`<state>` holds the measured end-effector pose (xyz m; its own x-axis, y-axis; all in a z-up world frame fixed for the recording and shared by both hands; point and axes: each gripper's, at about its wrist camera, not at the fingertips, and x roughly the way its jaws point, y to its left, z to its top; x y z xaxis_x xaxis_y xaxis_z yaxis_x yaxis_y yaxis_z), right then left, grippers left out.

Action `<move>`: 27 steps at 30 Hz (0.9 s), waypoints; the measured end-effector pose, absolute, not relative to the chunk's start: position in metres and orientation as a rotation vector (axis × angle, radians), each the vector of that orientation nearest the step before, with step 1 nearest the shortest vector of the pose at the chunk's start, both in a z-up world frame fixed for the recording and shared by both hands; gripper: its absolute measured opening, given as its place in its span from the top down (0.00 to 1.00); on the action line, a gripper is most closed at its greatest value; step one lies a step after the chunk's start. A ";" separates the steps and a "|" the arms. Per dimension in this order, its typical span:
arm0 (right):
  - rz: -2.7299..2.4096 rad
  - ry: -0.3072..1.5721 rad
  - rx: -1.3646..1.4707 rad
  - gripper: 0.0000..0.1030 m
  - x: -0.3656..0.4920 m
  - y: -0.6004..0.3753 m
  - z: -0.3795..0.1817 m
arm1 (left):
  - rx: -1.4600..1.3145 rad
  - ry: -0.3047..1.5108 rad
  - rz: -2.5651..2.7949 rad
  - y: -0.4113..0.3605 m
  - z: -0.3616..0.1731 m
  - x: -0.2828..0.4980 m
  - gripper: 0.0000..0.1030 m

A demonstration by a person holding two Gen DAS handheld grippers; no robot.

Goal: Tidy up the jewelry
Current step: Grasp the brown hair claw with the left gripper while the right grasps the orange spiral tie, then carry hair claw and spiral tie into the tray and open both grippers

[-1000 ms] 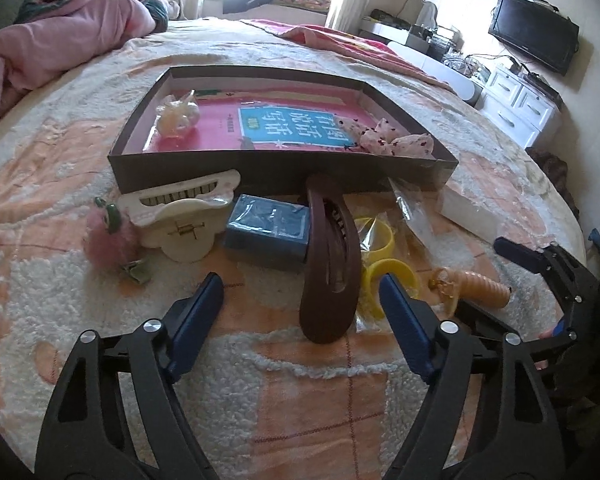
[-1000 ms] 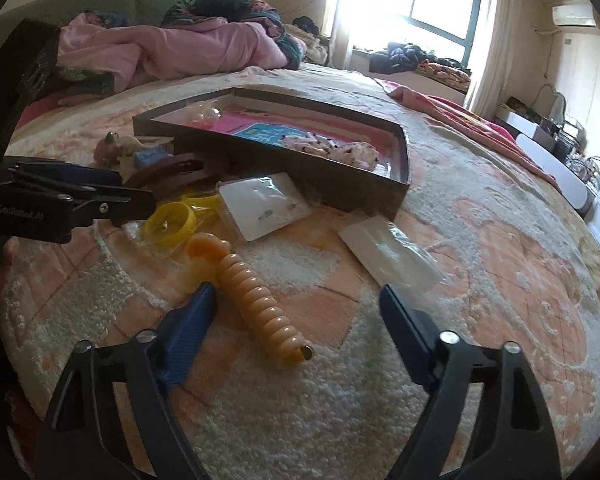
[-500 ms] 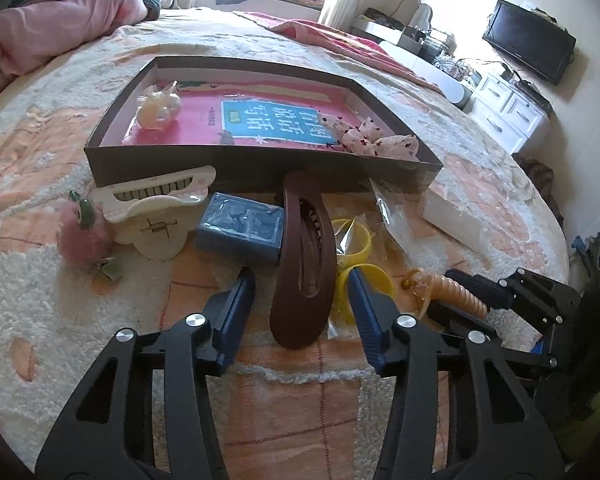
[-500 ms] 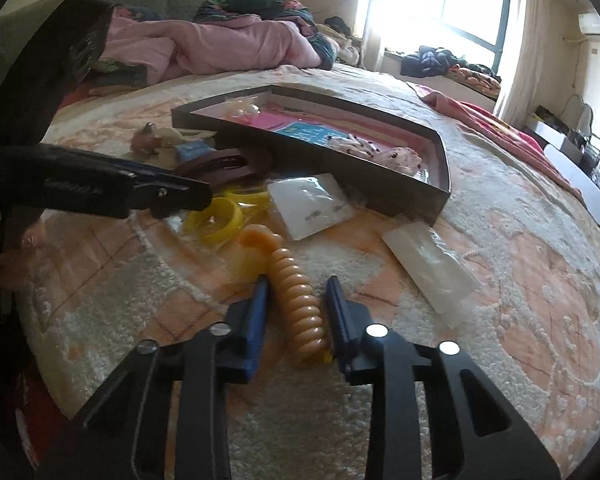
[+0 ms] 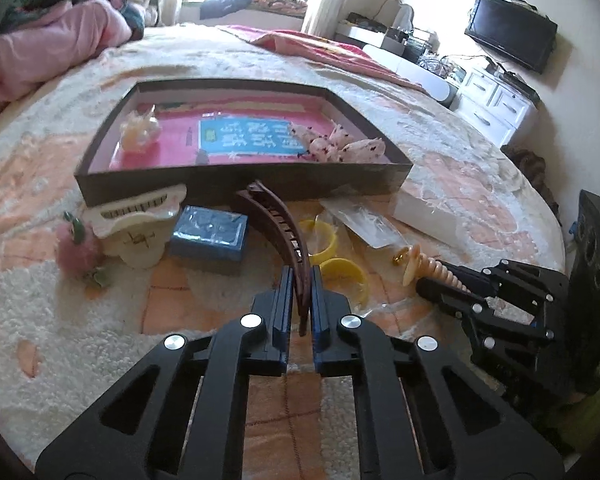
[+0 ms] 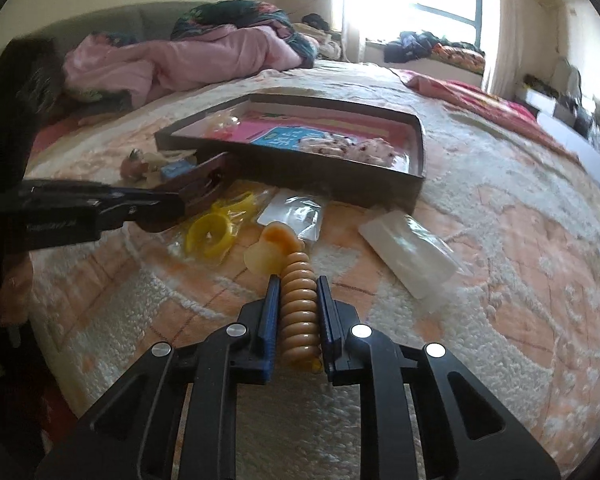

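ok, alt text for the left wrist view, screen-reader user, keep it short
The left gripper is shut on one end of a brown hair clip that tilts toward a shallow dark tray on a fuzzy bedspread. At right, the right gripper grips a ribbed orange hair tie.

A home bedroom: blanketed bed (image 5: 60, 340), pink duvet (image 6: 172, 64), wall television (image 5: 510, 38), white drawers (image 5: 496, 104).

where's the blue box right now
In the left wrist view, the blue box lies on the blanket left of centre, in front of the tray, between the cream clip and the brown clip.
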<state>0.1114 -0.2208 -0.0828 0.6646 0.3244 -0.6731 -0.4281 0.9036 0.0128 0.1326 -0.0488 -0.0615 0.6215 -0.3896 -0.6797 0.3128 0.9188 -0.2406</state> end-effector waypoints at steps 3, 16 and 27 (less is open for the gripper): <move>0.415 0.734 -0.100 0.83 0.113 -0.230 -0.080 | -0.091 0.797 -0.408 -0.051 -0.059 0.132 0.98; 0.442 0.706 0.008 0.83 0.106 -0.244 -0.063 | -0.056 0.715 -0.397 -0.052 -0.038 0.125 0.98; 0.467 0.693 -0.031 0.83 0.114 -0.217 -0.054 | -0.093 0.670 -0.354 -0.027 -0.031 0.135 0.98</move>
<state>0.1139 -0.2173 -0.0539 0.6707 0.4041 -0.6220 -0.4244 0.8968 0.1250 0.1352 -0.0275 -0.0306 0.7264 -0.3503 -0.5912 0.2911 0.9362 -0.1971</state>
